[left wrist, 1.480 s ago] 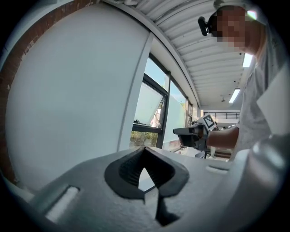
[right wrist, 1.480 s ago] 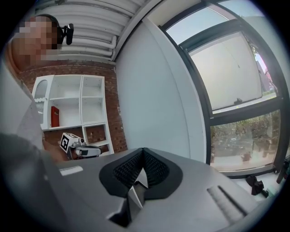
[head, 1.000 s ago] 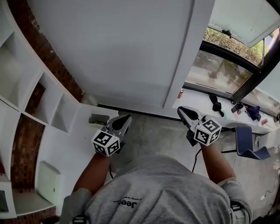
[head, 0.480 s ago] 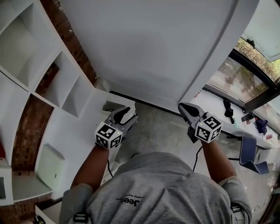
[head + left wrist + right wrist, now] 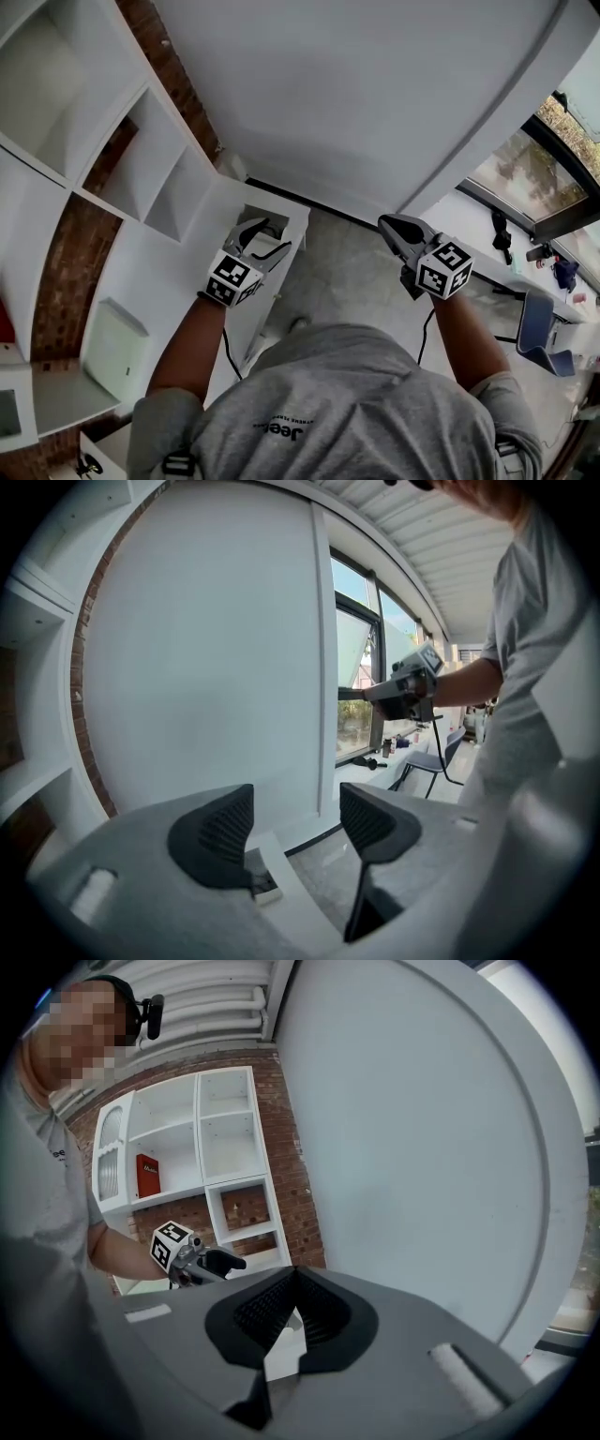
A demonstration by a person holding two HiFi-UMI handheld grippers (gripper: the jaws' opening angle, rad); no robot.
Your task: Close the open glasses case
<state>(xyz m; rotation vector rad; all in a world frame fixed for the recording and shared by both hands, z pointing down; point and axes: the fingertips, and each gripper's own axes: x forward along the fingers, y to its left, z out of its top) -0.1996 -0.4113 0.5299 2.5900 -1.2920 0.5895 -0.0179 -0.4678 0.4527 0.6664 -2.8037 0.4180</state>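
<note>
The open glasses case (image 5: 262, 215) is a grey, dark-lined box lying at the far end of the white table (image 5: 178, 272). In the left gripper view the glasses case (image 5: 255, 874) shows low between the jaws, still beyond them. My left gripper (image 5: 269, 238) hovers just short of it. Its jaws have just been opening and now stand open (image 5: 295, 799) with nothing between them. My right gripper (image 5: 384, 223) is held in the air to the right of the table, above the floor. Its jaws are shut (image 5: 295, 1281) and hold nothing.
White shelving (image 5: 112, 159) against a brick wall (image 5: 178, 80) lines the left side. A plain white wall (image 5: 375, 103) stands ahead. At the right are a window counter (image 5: 497, 234) with small items and a blue chair (image 5: 539, 333). Tiled floor (image 5: 342, 281) lies between table and counter.
Both grippers have moved forward. The left one has come over the table's far end toward the case, and its jaws have gone from shut to open. The right one stays shut.
</note>
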